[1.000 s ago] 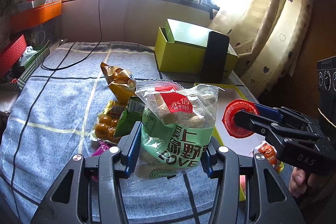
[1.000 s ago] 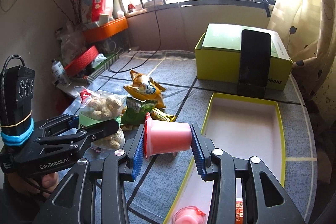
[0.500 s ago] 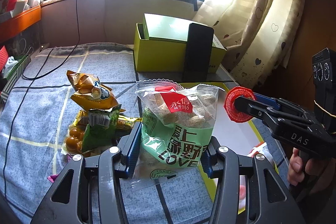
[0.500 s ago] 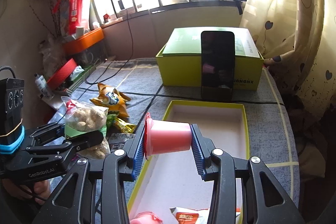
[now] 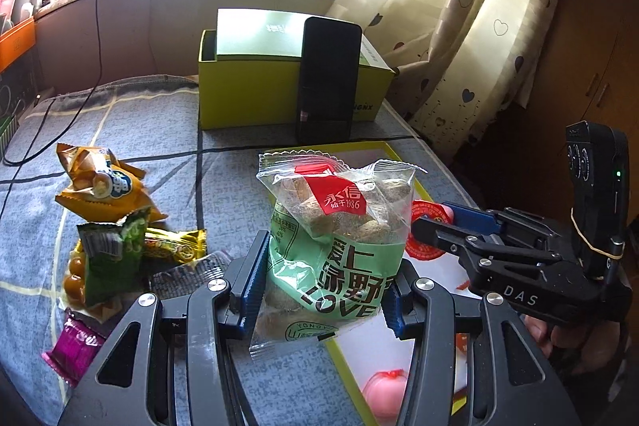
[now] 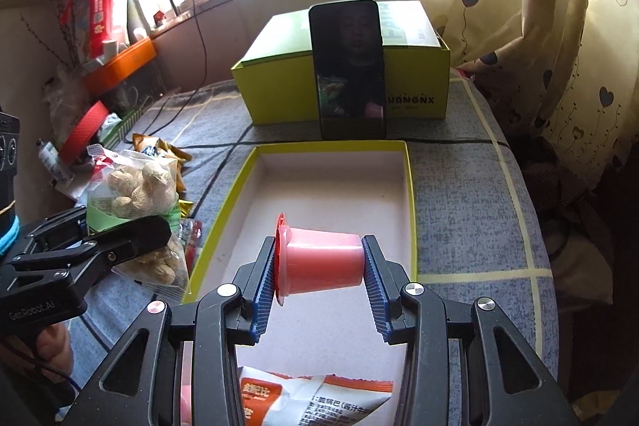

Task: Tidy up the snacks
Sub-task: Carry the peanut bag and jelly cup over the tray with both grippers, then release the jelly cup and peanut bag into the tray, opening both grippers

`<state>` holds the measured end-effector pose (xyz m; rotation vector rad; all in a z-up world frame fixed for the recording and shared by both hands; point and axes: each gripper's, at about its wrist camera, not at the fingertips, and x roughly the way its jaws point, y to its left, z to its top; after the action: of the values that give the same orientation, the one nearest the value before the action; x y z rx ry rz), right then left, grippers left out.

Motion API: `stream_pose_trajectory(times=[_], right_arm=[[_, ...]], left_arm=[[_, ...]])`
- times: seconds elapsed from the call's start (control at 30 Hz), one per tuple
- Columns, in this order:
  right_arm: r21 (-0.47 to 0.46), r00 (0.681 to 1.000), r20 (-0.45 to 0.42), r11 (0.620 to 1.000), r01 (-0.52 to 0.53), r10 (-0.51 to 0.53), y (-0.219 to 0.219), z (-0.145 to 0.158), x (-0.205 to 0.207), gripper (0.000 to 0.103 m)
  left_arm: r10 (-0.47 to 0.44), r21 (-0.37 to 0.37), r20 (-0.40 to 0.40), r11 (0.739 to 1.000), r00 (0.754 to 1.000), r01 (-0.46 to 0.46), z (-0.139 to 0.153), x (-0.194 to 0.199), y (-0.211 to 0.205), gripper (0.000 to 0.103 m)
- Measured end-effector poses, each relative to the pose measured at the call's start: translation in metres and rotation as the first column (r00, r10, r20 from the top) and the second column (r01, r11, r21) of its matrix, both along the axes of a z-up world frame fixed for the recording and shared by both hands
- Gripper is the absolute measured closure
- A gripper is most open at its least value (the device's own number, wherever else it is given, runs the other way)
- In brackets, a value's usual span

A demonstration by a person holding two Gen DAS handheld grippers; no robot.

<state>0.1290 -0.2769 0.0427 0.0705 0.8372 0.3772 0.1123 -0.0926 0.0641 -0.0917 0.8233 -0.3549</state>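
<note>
Pink jelly cup (image 6: 319, 262) sits clamped sideways in our right gripper (image 6: 319, 286) above the tray (image 6: 411, 210), ready to drop in; our left gripper (image 5: 325, 290) pinches the cookie bag (image 5: 339, 234) upright beside the tray's edge, queued next.

A pink cup (image 6: 319, 260) with a red lid. The bag (image 5: 339, 238) is clear, green-banded, red-labelled. Grey checked cloth (image 6: 471, 194), yellow-rimmed white tray (image 6: 335, 186).
</note>
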Motion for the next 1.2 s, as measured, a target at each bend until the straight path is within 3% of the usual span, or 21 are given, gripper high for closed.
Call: stream_pose_trajectory(times=[0.37, 0.93, 1.2], right_arm=[[-0.012, 0.998, -0.065, 1.000, -0.010, 0.009, -0.017, -0.019, -0.006, 0.063], [0.094, 0.999, 0.010, 0.994, 0.047, -0.048, -0.036, -0.004, -0.009, 0.061], [0.093, 0.999, 0.016, 0.995, 0.042, -0.044, -0.032, -0.002, -0.013, 0.060]], left_arm=[[-0.058, -0.013, -0.070, 0.998, 0.996, 0.057, -0.019, 0.001, -0.025, 0.053], [-0.095, 0.009, -0.132, 0.995, 0.987, 0.097, -0.030, -0.005, -0.036, 0.052], [-0.104, -0.019, -0.133, 0.995, 0.986, 0.103, -0.029, -0.012, -0.032, 0.048]])
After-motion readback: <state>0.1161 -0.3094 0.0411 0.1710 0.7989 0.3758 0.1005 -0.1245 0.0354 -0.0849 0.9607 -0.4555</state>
